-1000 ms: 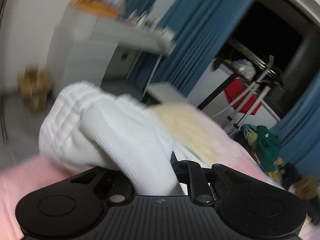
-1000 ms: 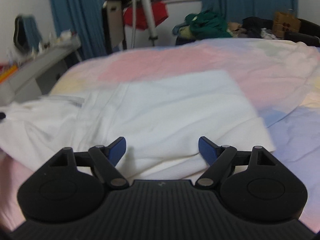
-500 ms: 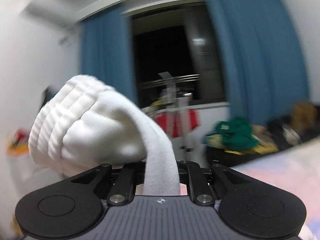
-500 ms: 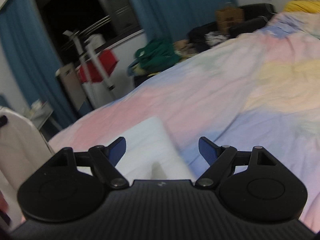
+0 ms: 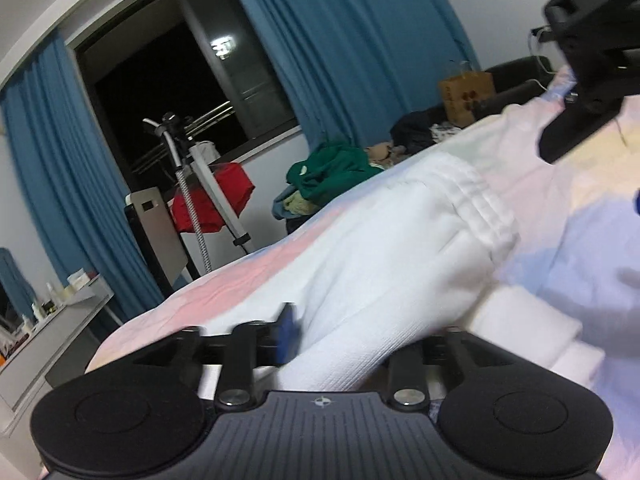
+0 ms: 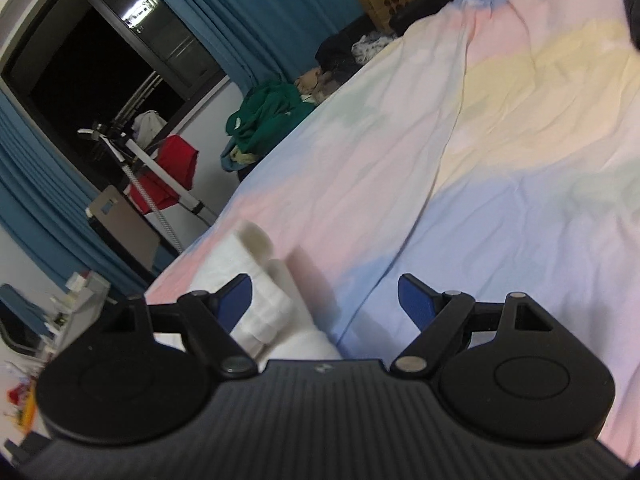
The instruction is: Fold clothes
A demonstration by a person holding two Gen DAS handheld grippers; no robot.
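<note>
A white ribbed garment lies on the pastel bedsheet, its cuffed band toward the far side. It runs through my left gripper, whose jaws stand apart around the cloth; one blue pad shows at the left and the right finger is hidden behind fabric. My right gripper is open and empty above the sheet, with a folded part of the white garment just under its left finger. The right gripper's body shows at the upper right in the left wrist view.
Blue curtains and a dark window are behind the bed. A drying rack with a red cloth, a green clothes pile, a brown paper bag and a grey desk stand around the bed.
My left gripper swung down from the air to the bed and its jaws opened around the white garment. My right gripper stayed open and turned further toward the bed's right side.
</note>
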